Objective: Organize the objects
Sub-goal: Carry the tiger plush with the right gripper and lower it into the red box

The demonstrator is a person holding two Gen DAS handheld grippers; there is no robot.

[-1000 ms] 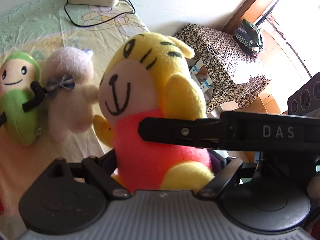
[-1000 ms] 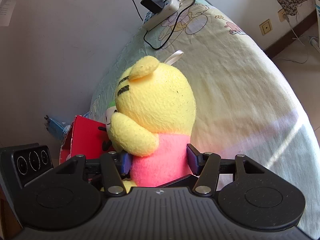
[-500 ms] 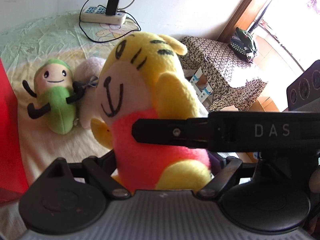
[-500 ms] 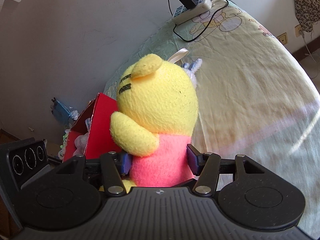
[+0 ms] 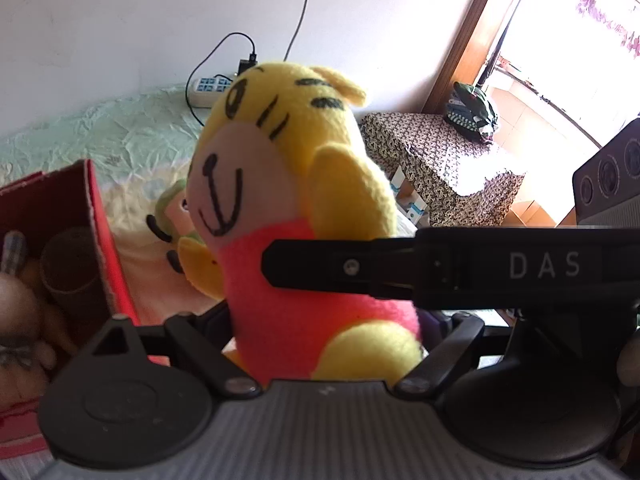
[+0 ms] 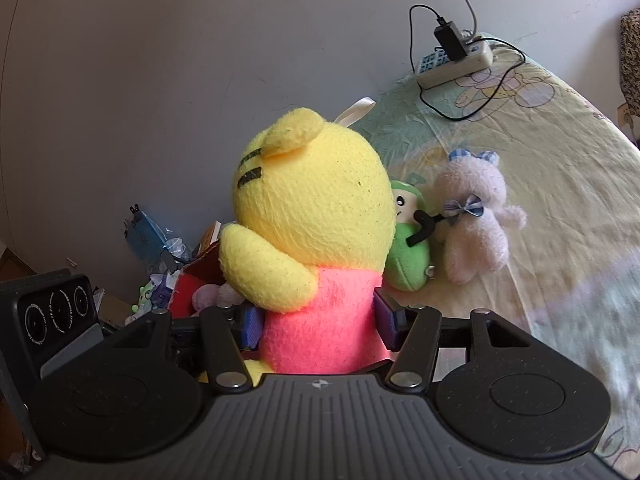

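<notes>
A yellow plush tiger in a pink shirt [image 5: 296, 208] is held upright in the air by both grippers. My left gripper [image 5: 328, 320] is shut on its pink body from the front. My right gripper [image 6: 318, 324] is shut on the same body from behind [image 6: 316, 240]; one right finger [image 5: 344, 266] crosses the plush in the left wrist view. A red box [image 5: 100, 232] with toys inside is at the left, also low left in the right wrist view [image 6: 192, 280]. A green plush [image 6: 408, 248] and a white bear [image 6: 476, 220] lie on the bed.
A power strip with a charger and cable [image 6: 452, 60] lies at the bed's far edge by the wall. A patterned cloth-covered table [image 5: 440, 160] stands beside the bed near the window. Clutter and a blue bag [image 6: 148, 236] lie on the floor by the wall.
Both grippers have lifted the yellow plush and carried it back toward the red box. The box has come into view at the left and the green plush and bear look farther away.
</notes>
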